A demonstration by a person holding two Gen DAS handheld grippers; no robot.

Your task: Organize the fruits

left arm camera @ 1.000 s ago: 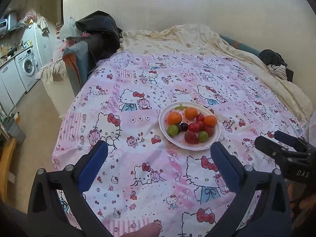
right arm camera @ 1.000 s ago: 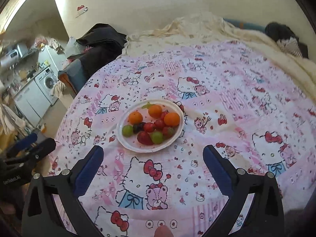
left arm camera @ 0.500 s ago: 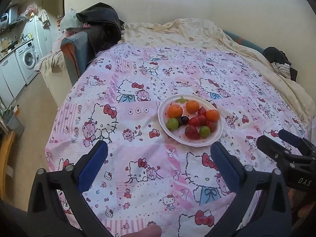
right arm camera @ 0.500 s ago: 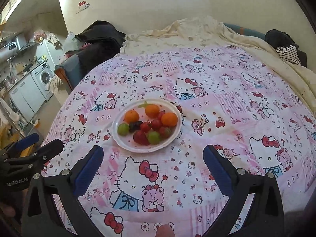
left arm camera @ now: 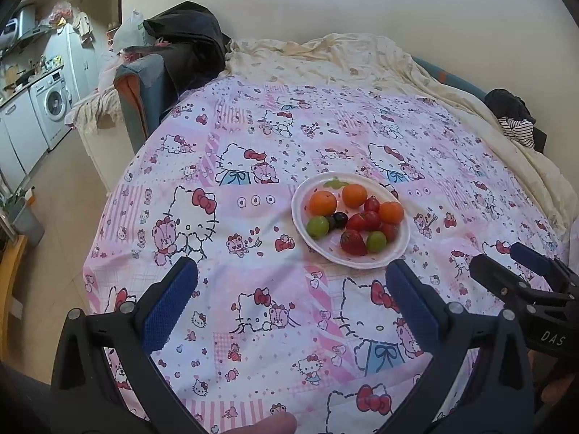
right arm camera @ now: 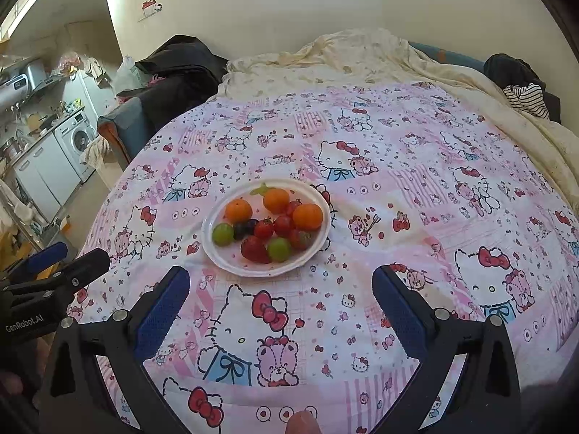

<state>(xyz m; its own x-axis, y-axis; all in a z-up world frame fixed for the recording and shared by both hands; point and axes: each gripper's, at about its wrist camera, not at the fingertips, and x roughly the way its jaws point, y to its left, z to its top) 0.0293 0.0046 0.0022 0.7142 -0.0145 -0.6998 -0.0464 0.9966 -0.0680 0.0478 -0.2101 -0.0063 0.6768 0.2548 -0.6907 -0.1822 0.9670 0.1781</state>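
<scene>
A white plate lies on the pink Hello Kitty bedsheet. It holds three oranges, two green grapes, dark grapes, cherry tomatoes and strawberries. My left gripper is open and empty, above the sheet, short of the plate. In the right wrist view the plate and its oranges lie ahead of my right gripper, which is open and empty. Each gripper shows at the edge of the other's view.
A cream blanket is bunched at the far end of the bed. Dark clothes lie on a chair at the far left. A washing machine and floor are beyond the bed's left edge. Striped clothing lies at the far right.
Both grippers have moved a little forward and lower toward the plate, which now looks nearer. Both stay open and empty. The fruit has not moved.
</scene>
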